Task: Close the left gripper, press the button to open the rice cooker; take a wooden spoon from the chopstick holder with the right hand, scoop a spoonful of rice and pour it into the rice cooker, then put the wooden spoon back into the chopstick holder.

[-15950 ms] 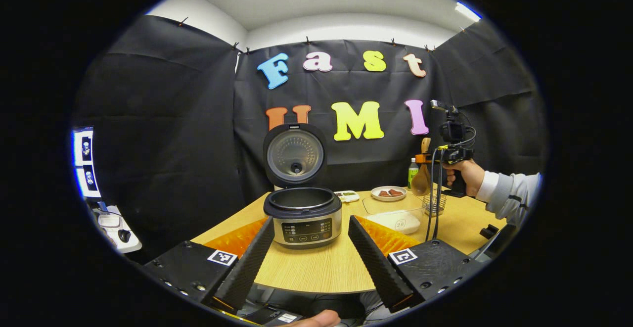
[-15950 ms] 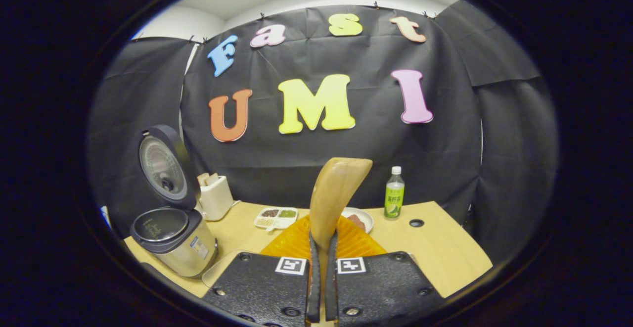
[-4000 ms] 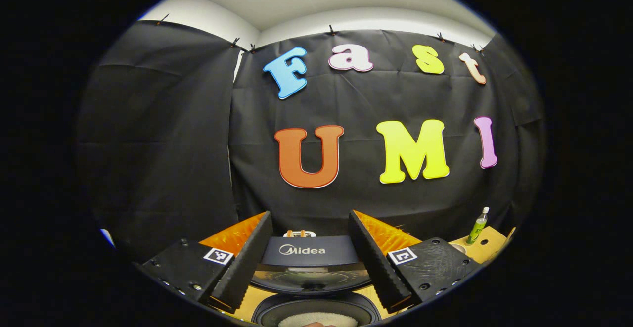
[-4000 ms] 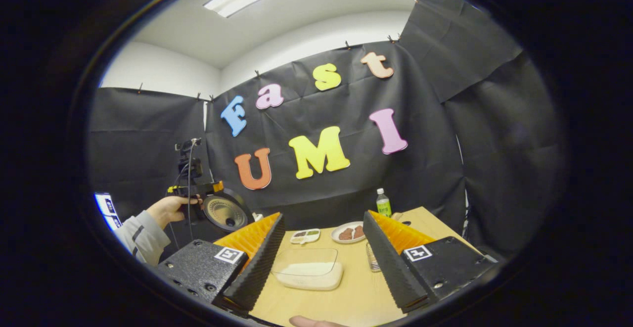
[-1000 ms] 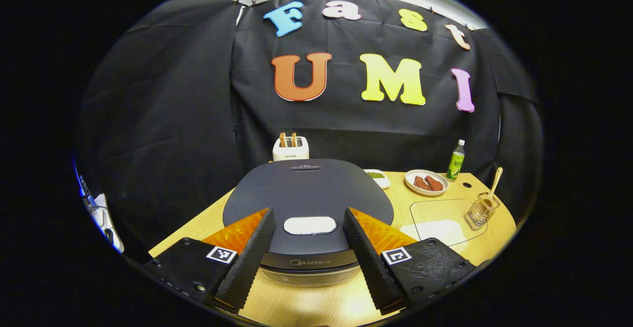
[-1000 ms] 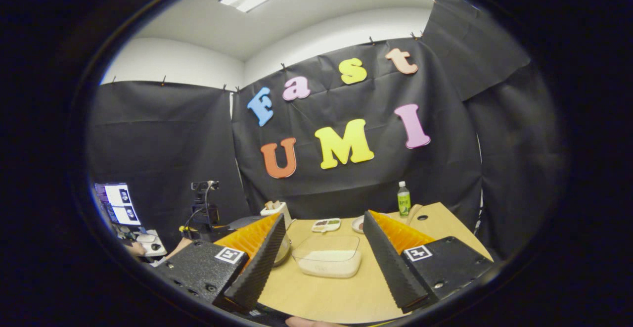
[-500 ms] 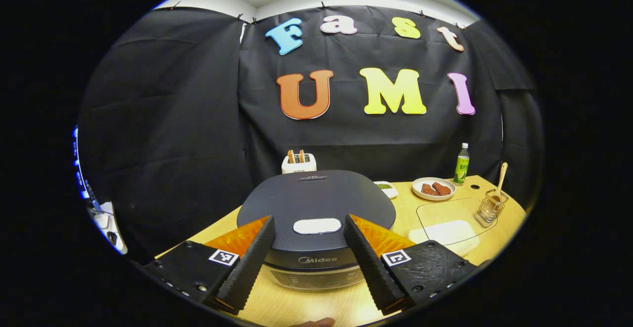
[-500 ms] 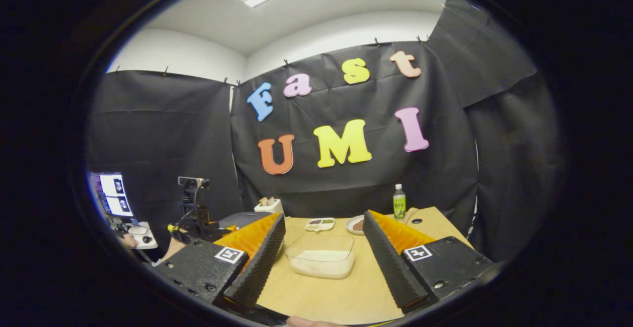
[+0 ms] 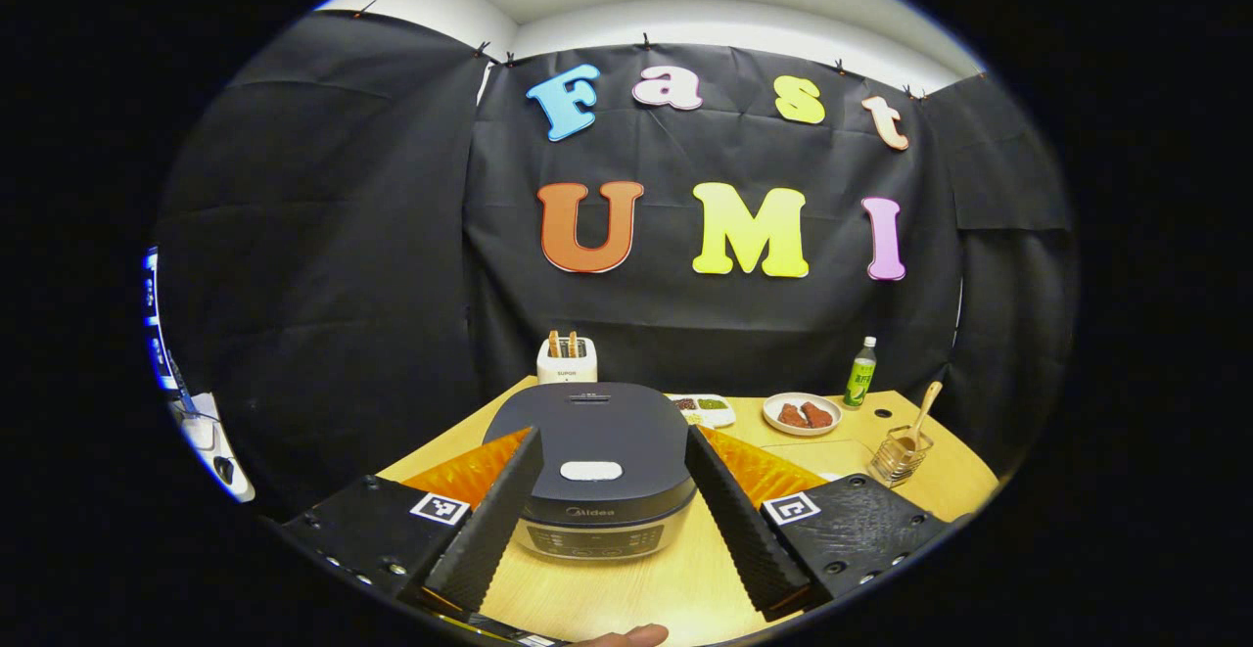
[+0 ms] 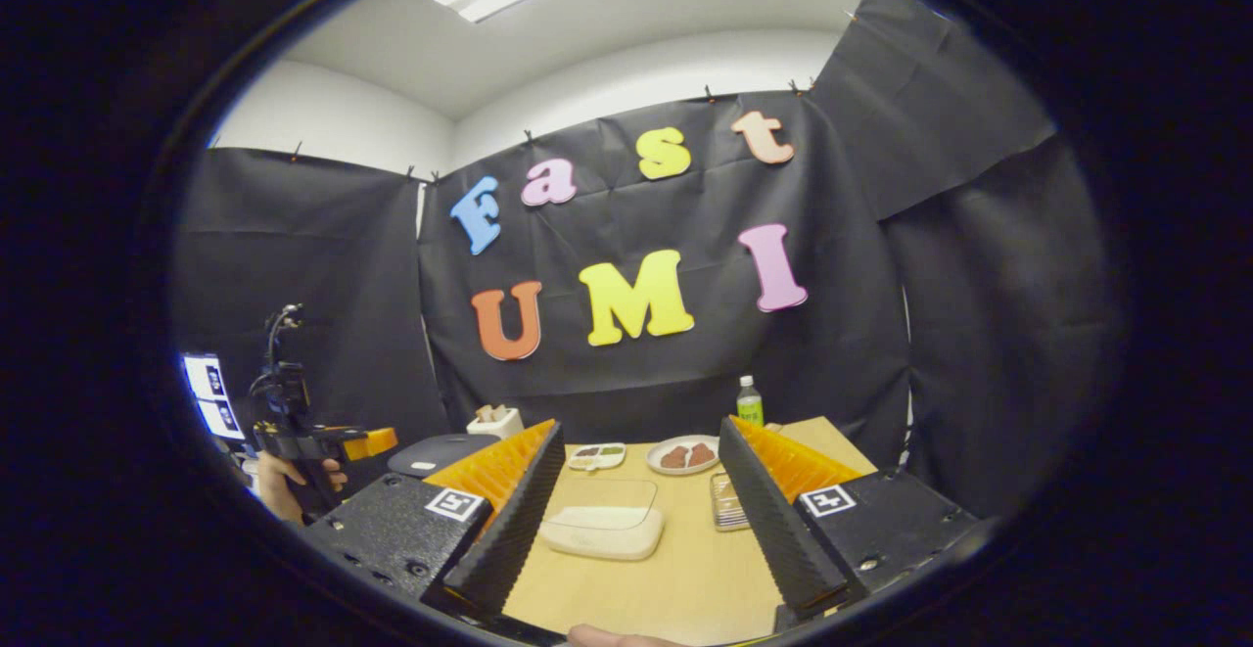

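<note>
Black cloth backs the wooden table [image 9: 626, 593]. Near its left edge sits the rice cooker [image 9: 602, 476], lid down. Toward the right edge, the wooden spoon [image 9: 920, 416] stands in the chopstick holder [image 9: 899, 457], beside the clear rice container [image 10: 602, 520]. Both the left gripper [image 9: 612, 520] and the right gripper [image 10: 636, 520] hang with fingers spread wide, holding nothing.

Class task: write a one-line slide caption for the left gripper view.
Open left gripper faces the closed rice cooker; wooden spoon stands in the chopstick holder.
</note>
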The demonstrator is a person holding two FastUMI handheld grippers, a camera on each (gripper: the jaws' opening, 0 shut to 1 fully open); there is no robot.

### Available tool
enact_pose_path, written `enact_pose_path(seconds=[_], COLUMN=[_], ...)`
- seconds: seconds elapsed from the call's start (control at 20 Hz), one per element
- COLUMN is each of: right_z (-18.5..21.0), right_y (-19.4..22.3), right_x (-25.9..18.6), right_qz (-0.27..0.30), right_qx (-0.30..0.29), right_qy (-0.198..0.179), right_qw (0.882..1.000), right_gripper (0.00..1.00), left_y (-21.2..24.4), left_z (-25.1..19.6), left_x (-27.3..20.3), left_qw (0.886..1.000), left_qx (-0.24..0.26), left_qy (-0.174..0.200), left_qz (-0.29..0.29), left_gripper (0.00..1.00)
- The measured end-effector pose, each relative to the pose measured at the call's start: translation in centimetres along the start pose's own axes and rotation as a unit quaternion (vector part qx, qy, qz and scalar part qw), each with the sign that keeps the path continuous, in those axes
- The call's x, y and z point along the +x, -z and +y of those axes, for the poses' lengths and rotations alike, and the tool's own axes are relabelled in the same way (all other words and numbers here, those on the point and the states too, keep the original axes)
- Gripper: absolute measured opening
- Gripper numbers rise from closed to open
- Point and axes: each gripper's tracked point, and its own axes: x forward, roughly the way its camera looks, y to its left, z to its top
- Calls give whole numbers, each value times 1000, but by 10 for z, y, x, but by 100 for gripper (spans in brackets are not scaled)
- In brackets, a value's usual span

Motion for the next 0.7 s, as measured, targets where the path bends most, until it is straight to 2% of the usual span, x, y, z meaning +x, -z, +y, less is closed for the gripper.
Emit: enact_pose_path(seconds=[0.1,0.15,0.2,0.35,0.5,0.7], right_z=[-18,-24,-27,-28,-23,-39], right_y=[-4,-4,-5,-3,-1,-4], right_x=[-4,-5,-7,-8,-10,-11], right_qz=[-7,-8,-8,-4,0,-7], right_qx=[-4,-7,-9,-9,-12,-26], right_qy=[26,35,41,41,27,56], right_qw=[1000,999,999,999,1000,998], right_gripper=[100,91,100,100,100,100], left_y=[-5,-9,-12,-20,-30,-27], left_z=[-4,-7,-8,-32,-62,-91], left_x=[-17,-28,-43,-71,-97,-124], left_qw=[1000,1000,1000,999,998,996], left_qx=[-4,-9,-13,-12,17,32], left_qy=[4,5,7,20,46,63], left_qz=[4,1,-7,-21,-41,-60], left_gripper=[94,93,93,95,94,94])
